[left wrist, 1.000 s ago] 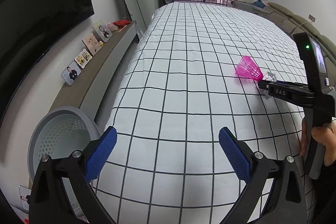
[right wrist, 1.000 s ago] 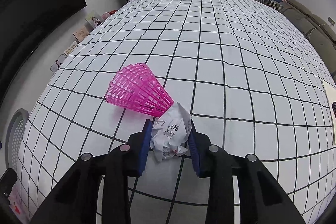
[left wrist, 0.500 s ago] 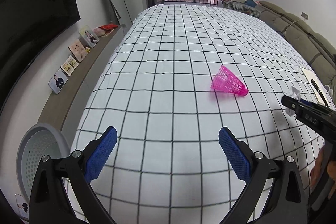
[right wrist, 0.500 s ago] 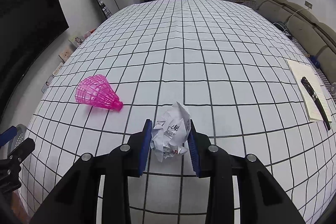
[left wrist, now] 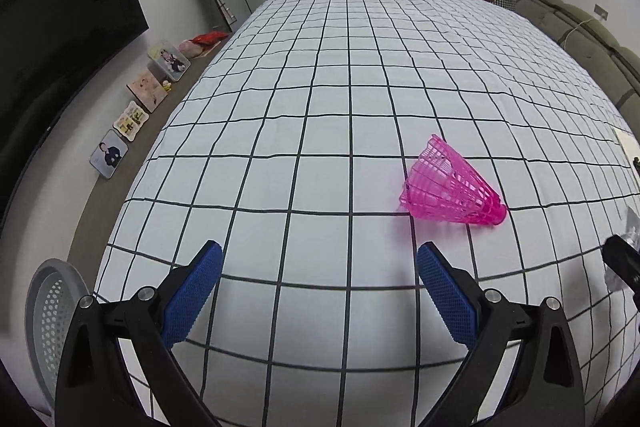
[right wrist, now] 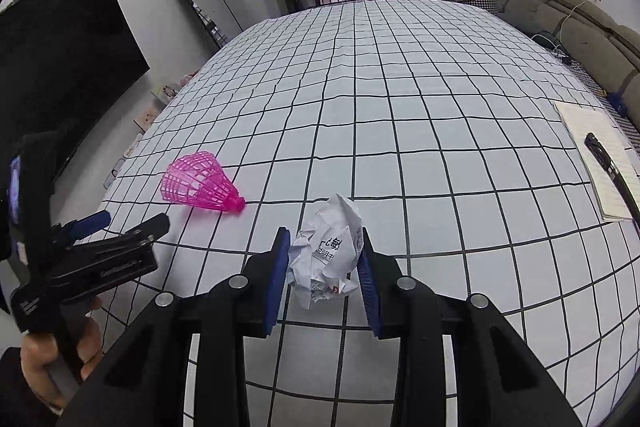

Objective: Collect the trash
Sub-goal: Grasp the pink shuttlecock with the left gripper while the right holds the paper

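Observation:
My right gripper [right wrist: 324, 267] is shut on a crumpled white paper ball [right wrist: 326, 259] and holds it above the checked bed. A pink plastic shuttlecock [left wrist: 452, 187] lies on its side on the bed, ahead and right of my open, empty left gripper [left wrist: 318, 291]; it also shows in the right wrist view [right wrist: 200, 183], left of the paper. The left gripper [right wrist: 120, 223] shows at the left of the right wrist view. A grey perforated bin [left wrist: 50, 303] stands on the floor left of the bed.
A notebook [right wrist: 592, 151] with a black pen [right wrist: 608, 167] lies at the bed's right edge. Framed pictures [left wrist: 132, 115] line a low shelf on the left under a dark TV [left wrist: 52, 27]. A sofa [right wrist: 580, 31] runs along the right.
My left gripper has swung right toward the pink shuttlecock, which is larger and closer now. My right gripper has lifted back with the paper ball, away from the shuttlecock.

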